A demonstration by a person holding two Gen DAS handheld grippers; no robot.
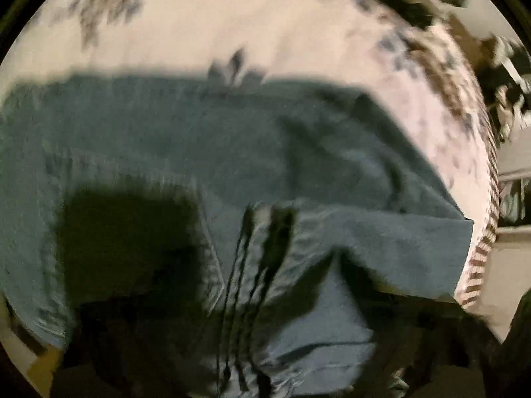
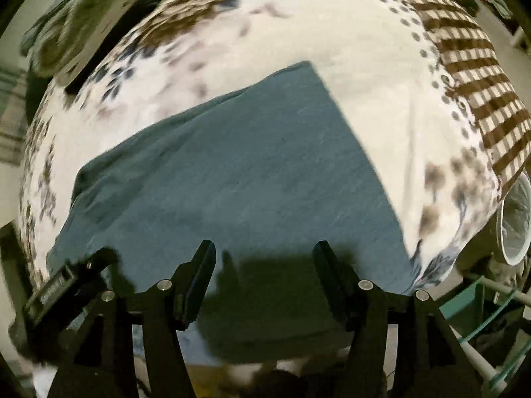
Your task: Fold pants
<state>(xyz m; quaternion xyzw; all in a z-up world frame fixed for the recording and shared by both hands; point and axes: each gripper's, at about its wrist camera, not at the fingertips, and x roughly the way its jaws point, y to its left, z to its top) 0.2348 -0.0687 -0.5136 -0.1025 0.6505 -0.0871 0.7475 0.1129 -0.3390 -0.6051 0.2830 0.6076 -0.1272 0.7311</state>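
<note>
Pants [image 2: 232, 172]: teal-blue, spread flat on a bed covered by a white bedspread [image 2: 365, 76] with dark floral print and a brown checked border [image 2: 478, 99]. Lay across the middle of the spread in both wrist views, one straight edge running diagonally toward the far side in the right view.

Right gripper [image 2: 264, 258]: pointed steeply down over the near edge of the pants, fingers [image 2: 202, 265] well apart, nothing pinched between them, cloth only beneath. Cast a dark shadow on the fabric between the jaws.

Left gripper [image 1: 262, 248]: picture heavily blurred; fingers barely made out as dark streaks close together at the lower centre. Read as clenched, with gathered, ribbed fabric bunched right around them; an actual pinch on the cloth could not be confirmed. Dark shadow on the pants beside them.

White round bin [image 2: 514, 225] seen beside the bed at the right edge.
</note>
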